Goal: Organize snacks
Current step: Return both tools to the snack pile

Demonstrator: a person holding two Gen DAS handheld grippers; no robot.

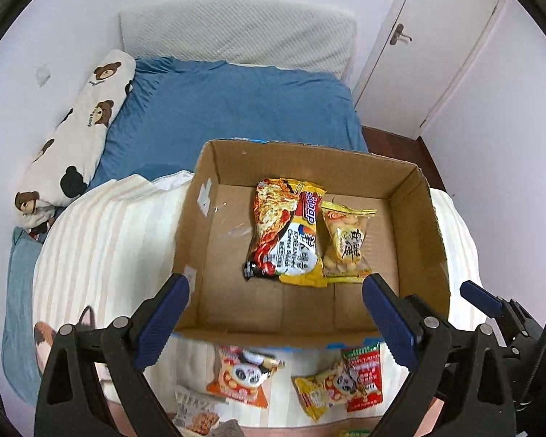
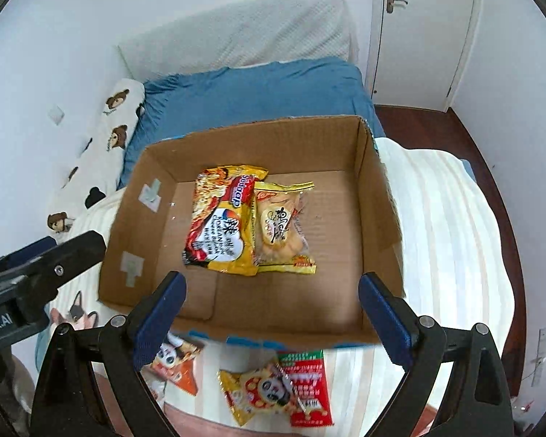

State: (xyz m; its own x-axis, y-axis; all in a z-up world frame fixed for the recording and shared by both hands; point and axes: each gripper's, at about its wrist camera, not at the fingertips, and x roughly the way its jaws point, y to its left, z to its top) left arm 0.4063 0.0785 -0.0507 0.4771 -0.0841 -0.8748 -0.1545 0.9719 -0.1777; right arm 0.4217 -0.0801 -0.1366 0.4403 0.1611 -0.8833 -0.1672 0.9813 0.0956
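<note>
Left wrist view: left tool [image 1: 276, 286] spread wide, empty, above the near rim of the cardboard box [image 1: 214, 167]. Right tool [image 2: 272, 284] likewise spread and empty. Inside, the noodle packet [image 1: 285, 231] touches the biscuit packet [image 1: 345, 242], leaving bare floor along the left and near walls. 3 snack packets [image 2: 273, 389] lie on the striped blanket [image 2: 451, 218] outside the near rim.
</note>
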